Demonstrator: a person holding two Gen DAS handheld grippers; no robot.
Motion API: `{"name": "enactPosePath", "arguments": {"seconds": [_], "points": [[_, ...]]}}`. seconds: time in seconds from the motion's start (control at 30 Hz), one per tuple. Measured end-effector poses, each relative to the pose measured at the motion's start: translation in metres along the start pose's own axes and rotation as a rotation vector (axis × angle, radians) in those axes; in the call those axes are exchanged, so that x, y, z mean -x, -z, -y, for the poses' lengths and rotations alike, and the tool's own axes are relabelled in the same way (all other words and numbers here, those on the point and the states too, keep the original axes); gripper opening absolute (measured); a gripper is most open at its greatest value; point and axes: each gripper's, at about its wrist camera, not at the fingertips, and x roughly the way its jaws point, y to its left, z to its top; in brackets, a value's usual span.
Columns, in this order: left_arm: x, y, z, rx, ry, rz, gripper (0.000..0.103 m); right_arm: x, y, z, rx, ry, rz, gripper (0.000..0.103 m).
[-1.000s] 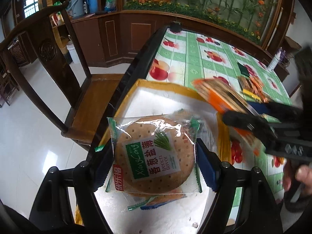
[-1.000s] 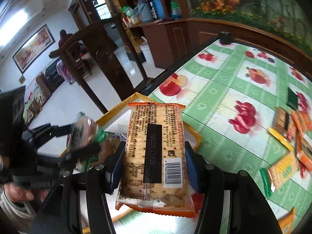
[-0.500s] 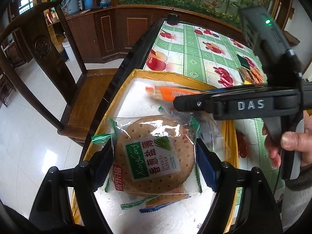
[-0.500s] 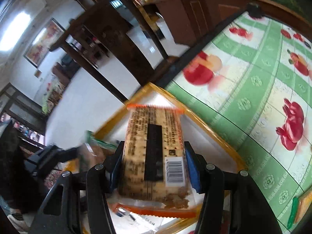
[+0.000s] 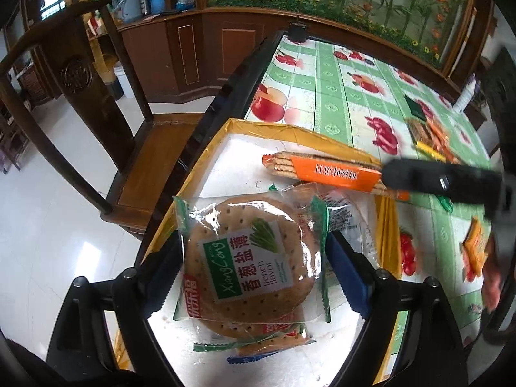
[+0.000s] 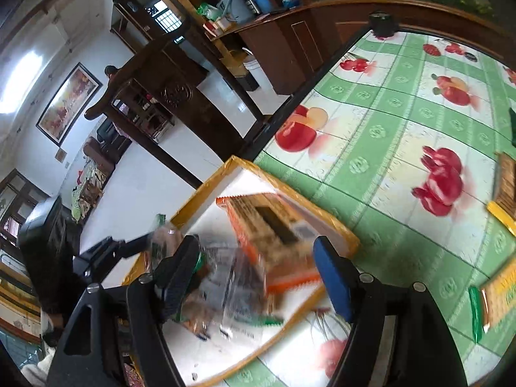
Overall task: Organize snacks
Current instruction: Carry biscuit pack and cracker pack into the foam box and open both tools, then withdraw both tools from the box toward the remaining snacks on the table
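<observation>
Left wrist view has the round cracker pack (image 5: 254, 267) — clear wrap, green label — clamped between the blue pads of the left hand-held gripper (image 5: 254, 258), held just above the white floor of the yellow-rimmed tray (image 5: 290, 133). More wrapped snacks lie under it, touching or nearly so. Past it, the orange cracker sleeve (image 5: 329, 171) hangs tilted over the tray's far part, its right end at the dark body of the right hand-held gripper (image 5: 441, 182).

In the right wrist view that sleeve (image 6: 274, 235) is blurred and sits ahead of the blue pads (image 6: 332, 277), which stand wide apart — the right hand-held gripper (image 6: 254, 274) looks released, with the sleeve apparently dropping free.

The risks follow from that. A sleeve let go at a tilt may land on the tray's rim and tip out onto the green fruit-print surface (image 5: 338, 96), or come down on the clear wrapped packs (image 6: 225, 283) and crack the biscuits. The round pack is gripped across thin wrap; a hard squeeze could break the cracker, and a loose one could let it slide. Both tools crowd one tray, so a knock between them seems possible. Loose snacks (image 6: 503, 293) wait on the surface to the right.
</observation>
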Motion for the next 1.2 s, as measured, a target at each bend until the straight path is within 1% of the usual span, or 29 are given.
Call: {"name": "enactPosePath", "arguments": {"seconds": [0.13, 0.2, 0.27, 0.37, 0.47, 0.53, 0.67, 0.73, 0.8, 0.87, 1.0, 1.13, 1.2], "points": [[0.003, -0.003, -0.001, 0.035, 0.020, 0.007, 0.088, 0.015, 0.014, 0.008, -0.021, 0.008, 0.024, 0.074], [0.008, -0.006, -0.002, 0.051, 0.017, 0.035, 0.088, 0.022, 0.019, 0.014, -0.034, 0.025, 0.034, 0.080], [0.014, -0.009, -0.001, 0.054, 0.010, 0.062, 0.089, 0.033, 0.025, 0.020, -0.045, 0.037, 0.047, 0.080], [0.014, -0.013, -0.001, 0.059, 0.020, 0.050, 0.089, 0.049, 0.033, 0.030, -0.072, 0.035, 0.081, 0.080], [0.022, -0.010, 0.001, 0.058, 0.029, 0.050, 0.089, 0.062, 0.041, 0.038, -0.091, 0.042, 0.101, 0.080], [0.033, -0.005, 0.003, 0.044, 0.049, 0.068, 0.089, 0.068, 0.045, 0.043, -0.103, 0.046, 0.109, 0.080], [0.047, 0.002, 0.008, 0.020, 0.040, 0.079, 0.089, 0.071, 0.050, 0.038, -0.084, 0.032, 0.112, 0.080], [0.048, 0.005, 0.011, 0.001, 0.035, 0.070, 0.089, 0.073, 0.050, 0.038, -0.079, 0.043, 0.118, 0.080], [0.047, 0.012, 0.016, -0.026, 0.018, 0.056, 0.089, 0.078, 0.052, 0.039, -0.082, 0.034, 0.128, 0.080], [0.044, 0.022, 0.016, -0.041, 0.017, 0.034, 0.089, 0.081, 0.055, 0.039, -0.082, 0.033, 0.132, 0.080], [0.038, 0.039, 0.011, -0.043, 0.013, -0.018, 0.089, 0.082, 0.061, 0.044, -0.088, 0.036, 0.122, 0.080], [0.037, 0.049, 0.005, -0.029, 0.051, -0.038, 0.089, 0.083, 0.064, 0.056, -0.125, 0.044, 0.127, 0.080], [0.029, 0.048, 0.003, -0.019, 0.067, -0.055, 0.089, 0.084, 0.065, 0.060, -0.140, 0.038, 0.132, 0.080]]}}
